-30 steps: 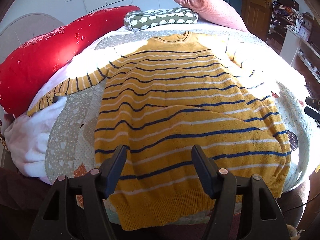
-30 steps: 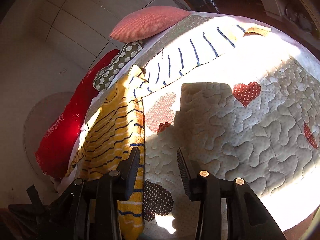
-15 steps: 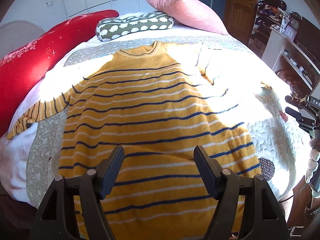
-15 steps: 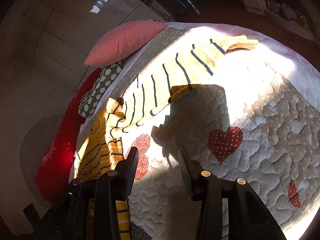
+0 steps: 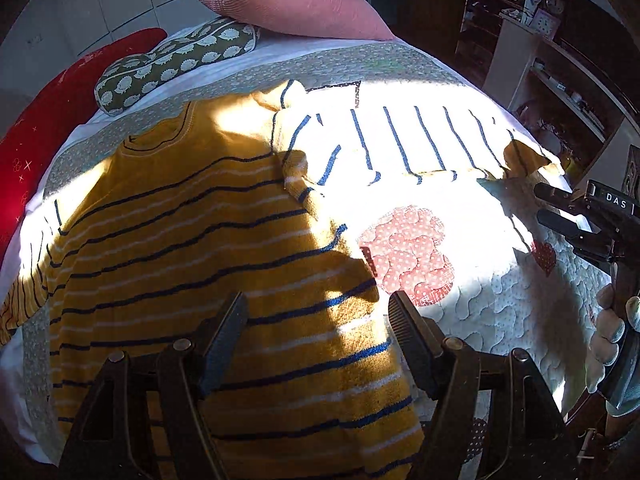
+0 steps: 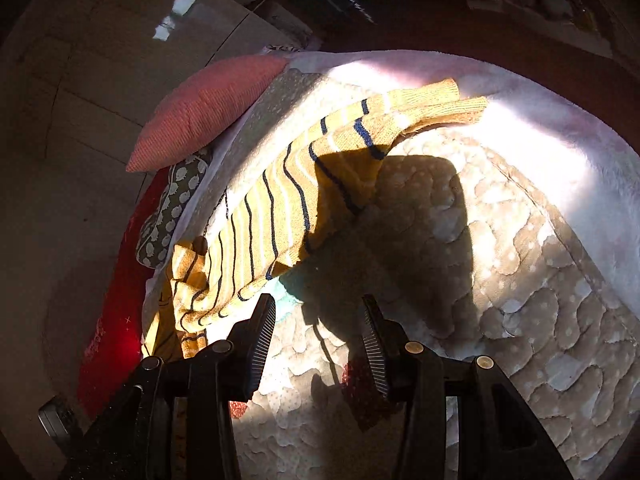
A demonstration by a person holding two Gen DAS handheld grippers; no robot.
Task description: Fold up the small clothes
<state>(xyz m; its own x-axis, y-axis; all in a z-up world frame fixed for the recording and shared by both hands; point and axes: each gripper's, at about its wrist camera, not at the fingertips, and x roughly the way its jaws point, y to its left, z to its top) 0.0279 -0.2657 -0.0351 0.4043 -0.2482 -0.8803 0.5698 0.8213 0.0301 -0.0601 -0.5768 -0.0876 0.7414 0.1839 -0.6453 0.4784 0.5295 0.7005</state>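
quilted bed [image 5: 520, 304] bears striped sweater [image 5: 224, 264], pillows [image 5: 292, 0].

Hard sunlight blows out the quilt [image 5: 460, 216], casting deep shadows; fisheye edges bend and fall dark.

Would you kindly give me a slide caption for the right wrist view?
Open right gripper hovers over the quilt, facing the striped yellow sweater sleeve.

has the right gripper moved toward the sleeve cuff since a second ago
Yes. In the right wrist view the heart patches that lay ahead have slid out of sight, and the sleeve with its cuff now looms nearer the open right gripper.
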